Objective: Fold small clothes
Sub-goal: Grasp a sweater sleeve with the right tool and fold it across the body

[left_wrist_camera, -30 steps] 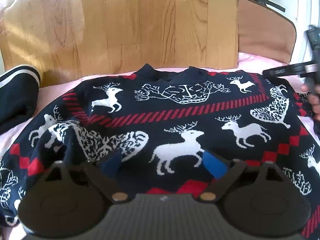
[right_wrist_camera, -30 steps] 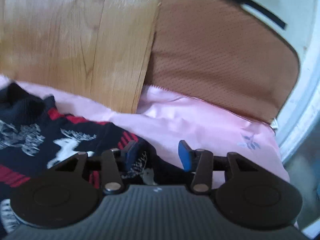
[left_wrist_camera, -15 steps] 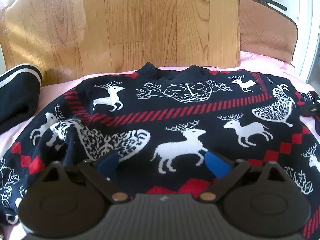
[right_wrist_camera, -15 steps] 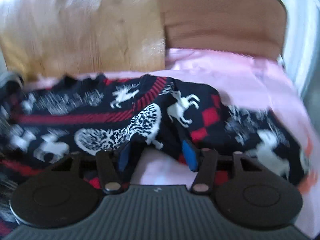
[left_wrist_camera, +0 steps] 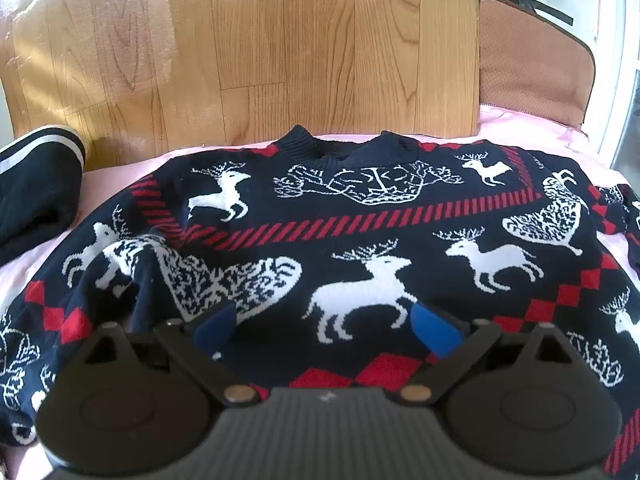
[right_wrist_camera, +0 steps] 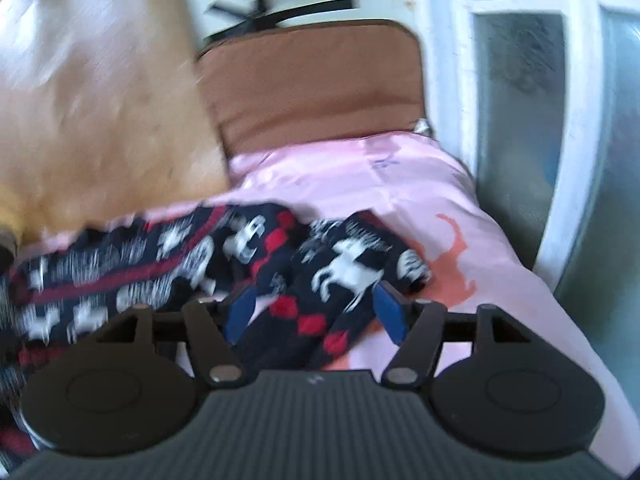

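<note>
A navy sweater (left_wrist_camera: pixel 360 232) with white reindeer and red stripes lies spread front-up on the pink sheet (left_wrist_camera: pixel 120 164), collar toward the wooden headboard. My left gripper (left_wrist_camera: pixel 324 326) is open and empty, hovering over the sweater's lower middle. In the right wrist view, blurred by motion, the sweater's right sleeve (right_wrist_camera: pixel 344 272) lies bunched on the sheet. My right gripper (right_wrist_camera: pixel 316 312) is open, its blue fingertips on either side of the sleeve, not closed on it.
A wooden headboard (left_wrist_camera: pixel 248 48) stands behind the bed. A brown cushion (right_wrist_camera: pixel 316 84) leans at the back right. A dark garment with white stripes (left_wrist_camera: pixel 36 184) lies at the left. A white-framed window (right_wrist_camera: pixel 520 80) is to the right.
My right gripper swung from the bed's far right corner back over the sweater's right sleeve and opened wider. The left gripper stayed nearly still. The right gripper left the left wrist view.
</note>
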Demonstrator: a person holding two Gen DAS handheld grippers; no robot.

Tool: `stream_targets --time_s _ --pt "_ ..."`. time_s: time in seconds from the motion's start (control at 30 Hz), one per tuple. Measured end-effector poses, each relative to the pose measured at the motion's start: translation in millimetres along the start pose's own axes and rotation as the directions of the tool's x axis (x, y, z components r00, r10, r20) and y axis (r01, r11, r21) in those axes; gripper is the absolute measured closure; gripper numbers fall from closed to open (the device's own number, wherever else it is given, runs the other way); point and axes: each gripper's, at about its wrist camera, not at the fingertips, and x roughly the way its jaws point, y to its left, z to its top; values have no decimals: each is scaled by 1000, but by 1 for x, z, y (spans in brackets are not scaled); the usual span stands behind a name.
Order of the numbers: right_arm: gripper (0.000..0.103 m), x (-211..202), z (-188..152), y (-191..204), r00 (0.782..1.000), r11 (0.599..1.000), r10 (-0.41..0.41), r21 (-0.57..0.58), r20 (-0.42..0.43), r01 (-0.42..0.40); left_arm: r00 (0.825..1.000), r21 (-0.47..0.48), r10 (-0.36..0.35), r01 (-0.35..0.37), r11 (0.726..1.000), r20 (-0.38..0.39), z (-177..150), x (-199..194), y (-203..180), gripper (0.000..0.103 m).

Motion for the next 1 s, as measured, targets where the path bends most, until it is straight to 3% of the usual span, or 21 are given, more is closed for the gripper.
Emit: stream_targets --time_s 0.2,0.23,0.27,0.3,0.33,0.47,0.53,0.63,0.73,0.83,0.97,1.0 --pt "29 25 -26 23 993 990 13 -140 -113 -29 1000 -11 -9 9 1000 5 0 -2 1 6" --pt "30 28 -32 25 996 984 -6 -178 -85 -9 1000 -15 -11 11 1000 7 0 -2 2 6" --pt "41 30 -33 24 998 980 -3 -197 -67 -10 1000 -20 -15 16 1000 10 0 -3 3 6" --pt "84 30 -29 22 998 982 -18 -188 -67 5 1000 -27 -22 22 999 14 0 -4 4 6" --pt "92 31 -21 20 995 985 -48 -168 -86 33 999 -37 -29 30 999 19 0 -5 6 6" --pt "93 21 19 12 999 999 -36 -40 -40 34 995 -126 -82 89 988 55 0 -12 23 5" --pt "93 11 45 19 1000 1000 26 12 5 -27 993 -186 -103 113 976 66 0 -15 37 5" --pt "93 -1 90 49 990 992 124 12 70 -125 993 -245 -80 99 964 87 -1 -22 60 6" --pt "93 -5 134 94 962 966 255 6 97 -257 993 -263 -20 50 964 112 -6 -29 81 6" --pt "93 -1 164 147 919 923 384 -3 89 -385 988 -258 68 -30 966 142 -12 -35 97 6" --pt "93 9 179 236 834 834 551 -57 42 -548 986 -294 59 -12 956 153 -11 -37 109 6" --pt "93 13 178 254 822 821 569 -72 25 -566 987 -291 59 -13 957 152 -10 -36 110 6"
